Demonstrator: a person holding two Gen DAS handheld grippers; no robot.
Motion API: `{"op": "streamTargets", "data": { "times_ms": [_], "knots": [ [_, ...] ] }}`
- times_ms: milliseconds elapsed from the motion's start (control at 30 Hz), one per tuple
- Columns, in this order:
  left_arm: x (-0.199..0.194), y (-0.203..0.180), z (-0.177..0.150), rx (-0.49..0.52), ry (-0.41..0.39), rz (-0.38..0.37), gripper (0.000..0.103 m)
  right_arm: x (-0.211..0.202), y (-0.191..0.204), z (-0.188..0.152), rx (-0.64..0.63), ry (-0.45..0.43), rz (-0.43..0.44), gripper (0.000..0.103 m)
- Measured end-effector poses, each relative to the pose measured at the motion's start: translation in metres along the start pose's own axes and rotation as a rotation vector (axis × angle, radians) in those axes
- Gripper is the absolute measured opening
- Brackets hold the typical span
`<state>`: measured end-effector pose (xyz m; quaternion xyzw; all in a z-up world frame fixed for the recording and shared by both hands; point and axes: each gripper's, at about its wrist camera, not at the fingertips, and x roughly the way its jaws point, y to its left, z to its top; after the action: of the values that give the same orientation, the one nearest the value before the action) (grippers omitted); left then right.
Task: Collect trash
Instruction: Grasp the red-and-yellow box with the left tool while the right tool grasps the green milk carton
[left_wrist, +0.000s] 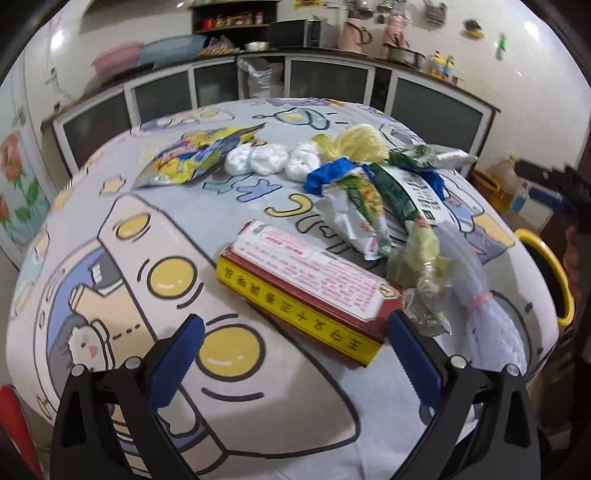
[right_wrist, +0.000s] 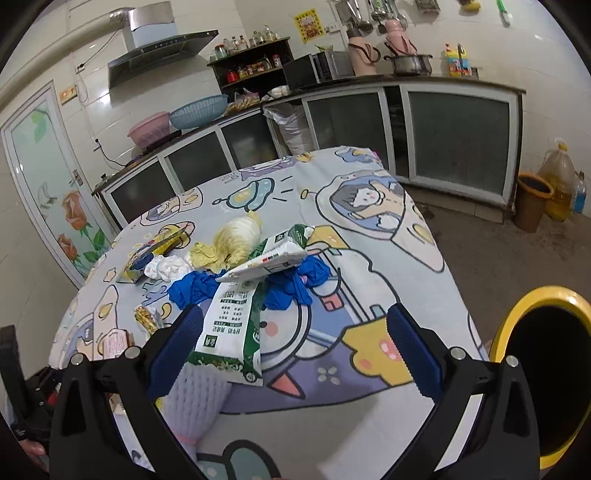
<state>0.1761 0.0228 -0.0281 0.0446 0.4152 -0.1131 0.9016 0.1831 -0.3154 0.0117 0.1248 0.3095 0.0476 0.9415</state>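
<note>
Trash lies on a table with a cartoon cloth (left_wrist: 155, 229). A red and yellow carton (left_wrist: 306, 291) lies just ahead of my open, empty left gripper (left_wrist: 295, 332). Behind it are a green and white wrapper (left_wrist: 402, 192), blue plastic (left_wrist: 325, 177), several white tissue balls (left_wrist: 269, 160), a yellow snack bag (left_wrist: 192, 155) and white foam netting (left_wrist: 476, 295). My right gripper (right_wrist: 295, 325) is open and empty over the table's near edge, with the green and white wrapper (right_wrist: 232, 325) and foam netting (right_wrist: 199, 402) by its left finger. A yellow-rimmed bin (right_wrist: 546, 365) stands at the right.
Cabbage leaves (right_wrist: 236, 240) and blue plastic (right_wrist: 291, 284) sit mid-table. A kitchen counter with glass-door cabinets (right_wrist: 458, 136) runs behind. A brown bucket (right_wrist: 532, 203) and oil jug (right_wrist: 561, 181) stand on the floor at far right. A flowered door (right_wrist: 51, 192) is at left.
</note>
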Motion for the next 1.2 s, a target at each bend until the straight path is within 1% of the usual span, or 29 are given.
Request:
{"op": "streamTargets", "data": {
  "times_ms": [33,100,200,367,400,467,533,633,733,833,900,933,967,1000,1033,1100,1133,1167,1200],
  "knots": [
    [0.001,-0.002,0.001,0.006,0.008,-0.002,0.095,0.002,0.001,0.001,-0.009,-0.001,-0.002,0.096],
    [0.007,-0.007,0.001,0.012,0.036,0.015,0.095,0.009,0.000,0.005,-0.008,0.012,0.024,0.096],
    [0.013,-0.010,-0.002,-0.010,0.073,0.011,0.095,0.022,-0.002,0.016,-0.004,0.038,0.041,0.096],
    [0.010,-0.010,0.000,-0.035,0.064,0.016,0.095,0.047,-0.007,0.039,-0.003,0.075,0.100,0.096],
    [0.011,-0.011,0.002,-0.032,0.060,0.036,0.095,0.052,-0.009,0.044,0.003,0.086,0.111,0.096],
    [0.018,-0.011,0.004,-0.029,0.077,0.064,0.095,0.067,-0.013,0.055,0.007,0.132,0.152,0.096],
    [0.028,-0.007,0.005,-0.045,0.110,0.080,0.095,0.082,-0.016,0.064,0.021,0.188,0.211,0.096],
    [0.039,0.002,0.006,-0.074,0.136,0.077,0.095,0.102,-0.020,0.072,0.051,0.253,0.261,0.096],
    [0.046,0.004,0.009,-0.075,0.145,0.065,0.095,0.123,-0.022,0.074,0.081,0.326,0.307,0.096],
    [0.054,0.004,0.013,-0.067,0.160,0.063,0.095,0.134,-0.018,0.071,0.081,0.371,0.321,0.096],
    [0.058,0.010,0.016,-0.095,0.170,0.042,0.095,0.140,-0.014,0.069,0.077,0.388,0.323,0.094],
    [0.059,0.013,0.017,-0.108,0.171,0.034,0.095,0.145,-0.012,0.067,0.076,0.401,0.325,0.088],
    [0.060,0.018,0.018,-0.129,0.171,0.026,0.095,0.148,-0.011,0.066,0.075,0.412,0.322,0.080],
    [0.060,0.021,0.018,-0.139,0.170,0.023,0.095,0.150,-0.010,0.065,0.071,0.418,0.317,0.076],
    [0.061,0.023,0.018,-0.146,0.168,0.021,0.095,0.153,-0.008,0.064,0.059,0.425,0.304,0.070],
    [0.061,0.024,0.017,-0.148,0.158,0.028,0.088,0.155,-0.006,0.062,0.048,0.426,0.287,0.065],
    [0.060,0.024,0.017,-0.144,0.150,0.038,0.077,0.155,-0.006,0.061,0.042,0.425,0.279,0.059],
    [0.060,0.024,0.018,-0.140,0.141,0.048,0.060,0.154,-0.004,0.060,0.029,0.417,0.259,0.052],
    [0.058,0.026,0.019,-0.143,0.128,0.055,0.050,0.152,-0.004,0.061,0.023,0.409,0.249,0.047]
  ]
}}
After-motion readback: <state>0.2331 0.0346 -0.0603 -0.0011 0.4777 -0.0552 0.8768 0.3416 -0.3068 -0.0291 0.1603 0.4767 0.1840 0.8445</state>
